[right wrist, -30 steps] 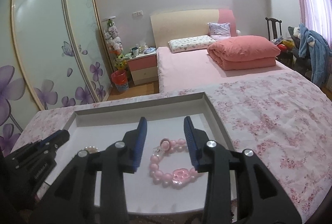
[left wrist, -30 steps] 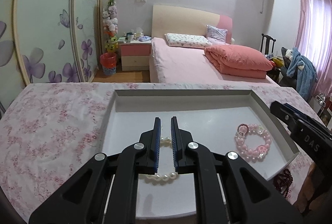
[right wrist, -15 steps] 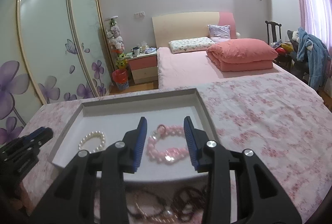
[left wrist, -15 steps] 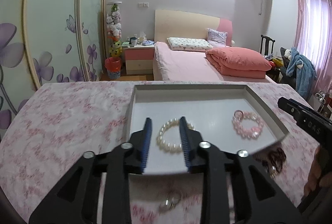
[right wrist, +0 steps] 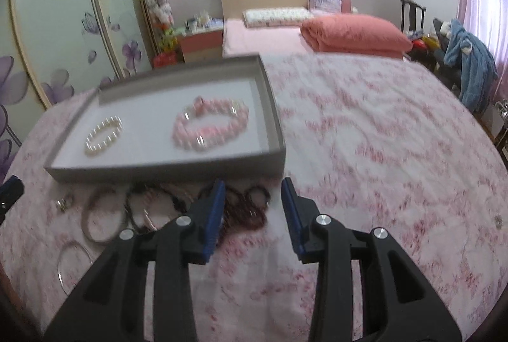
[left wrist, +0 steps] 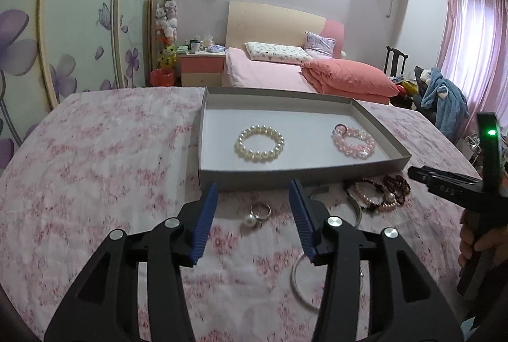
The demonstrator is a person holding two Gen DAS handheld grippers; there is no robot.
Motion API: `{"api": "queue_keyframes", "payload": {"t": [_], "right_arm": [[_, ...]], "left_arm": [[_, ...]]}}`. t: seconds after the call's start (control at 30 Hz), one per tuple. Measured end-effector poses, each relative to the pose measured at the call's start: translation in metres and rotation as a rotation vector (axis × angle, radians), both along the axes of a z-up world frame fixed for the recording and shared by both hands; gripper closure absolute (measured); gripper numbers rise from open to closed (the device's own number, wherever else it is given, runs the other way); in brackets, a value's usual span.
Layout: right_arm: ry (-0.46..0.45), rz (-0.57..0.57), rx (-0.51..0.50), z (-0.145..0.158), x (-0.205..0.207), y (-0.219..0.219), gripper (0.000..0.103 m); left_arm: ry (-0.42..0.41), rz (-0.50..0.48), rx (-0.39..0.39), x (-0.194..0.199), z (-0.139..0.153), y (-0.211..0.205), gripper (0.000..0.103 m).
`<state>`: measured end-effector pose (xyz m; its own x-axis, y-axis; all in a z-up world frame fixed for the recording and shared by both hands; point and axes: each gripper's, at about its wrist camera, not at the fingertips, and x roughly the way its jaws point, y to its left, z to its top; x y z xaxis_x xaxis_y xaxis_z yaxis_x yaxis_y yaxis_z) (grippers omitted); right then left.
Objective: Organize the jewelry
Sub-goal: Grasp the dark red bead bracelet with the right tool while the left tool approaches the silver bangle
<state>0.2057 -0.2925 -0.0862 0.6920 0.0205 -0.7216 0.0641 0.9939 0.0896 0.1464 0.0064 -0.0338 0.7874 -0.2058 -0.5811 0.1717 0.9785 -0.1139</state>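
Note:
A grey tray (left wrist: 301,175) (right wrist: 165,172) lies on the floral cloth. A white pearl bracelet (left wrist: 259,143) (right wrist: 103,135) and a pink bead bracelet (left wrist: 353,142) (right wrist: 211,128) lie in it. In front of the tray lie a pearl ring (left wrist: 255,215), silver bangles (left wrist: 300,285) (right wrist: 95,215) and dark bead bracelets (left wrist: 384,193) (right wrist: 244,208). My left gripper (left wrist: 254,215) is open and empty above the ring. My right gripper (right wrist: 252,212) is open and empty above the dark bracelets; it also shows at the right of the left wrist view (left wrist: 444,180).
The floral cloth (right wrist: 381,135) spreads wide to the right of the tray. A small ring or stud (right wrist: 498,220) lies far right on it. A bed, nightstand and wardrobe stand behind.
My left gripper opened and let go of the pearl bracelet in the tray. Both grippers pulled back from the tray toward the near loose jewelry.

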Motion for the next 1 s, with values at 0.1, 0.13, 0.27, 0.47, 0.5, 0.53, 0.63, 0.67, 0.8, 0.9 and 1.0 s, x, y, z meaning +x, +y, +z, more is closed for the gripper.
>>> {"api": "queue_keyframes", "payload": {"t": [0.1, 0.13, 0.27, 0.47, 0.5, 0.53, 0.63, 0.67, 0.8, 0.9, 1.0], "right_arm": [[0.03, 0.013, 0.004, -0.009, 0.005, 0.004, 0.066], [0.038, 0.016, 0.0, -0.011, 0.007, 0.006, 0.066], [0.057, 0.03, -0.018, -0.018, 0.012, 0.012, 0.064], [0.053, 0.061, -0.056, -0.018, 0.007, 0.018, 0.088], [0.053, 0.062, -0.055, -0.018, 0.006, 0.018, 0.09], [0.053, 0.061, -0.052, -0.018, 0.004, 0.017, 0.09], [0.051, 0.044, -0.041, -0.018, 0.0, 0.012, 0.091], [0.049, 0.027, -0.042, -0.018, -0.001, 0.009, 0.091], [0.037, -0.042, -0.016, -0.015, -0.006, -0.009, 0.096], [0.018, -0.065, 0.012, -0.012, -0.01, -0.019, 0.098], [0.004, -0.076, 0.015, -0.007, -0.012, -0.025, 0.098]], "left_arm": [[0.007, -0.011, 0.001, -0.004, -0.002, -0.003, 0.052], [0.01, -0.018, 0.001, -0.005, -0.003, -0.004, 0.049], [0.018, -0.041, -0.002, -0.011, -0.007, -0.006, 0.044], [0.04, -0.083, -0.004, -0.015, -0.014, -0.014, 0.026], [0.044, -0.092, -0.004, -0.016, -0.015, -0.017, 0.022], [0.046, -0.101, -0.004, -0.017, -0.015, -0.019, 0.018], [0.062, -0.137, 0.009, -0.02, -0.017, -0.028, 0.011], [0.066, -0.144, 0.013, -0.021, -0.018, -0.03, 0.01], [0.089, -0.184, 0.039, -0.023, -0.023, -0.041, 0.007], [0.112, -0.206, 0.059, -0.024, -0.028, -0.048, 0.007], [0.127, -0.214, 0.09, -0.024, -0.032, -0.056, 0.006]]}}
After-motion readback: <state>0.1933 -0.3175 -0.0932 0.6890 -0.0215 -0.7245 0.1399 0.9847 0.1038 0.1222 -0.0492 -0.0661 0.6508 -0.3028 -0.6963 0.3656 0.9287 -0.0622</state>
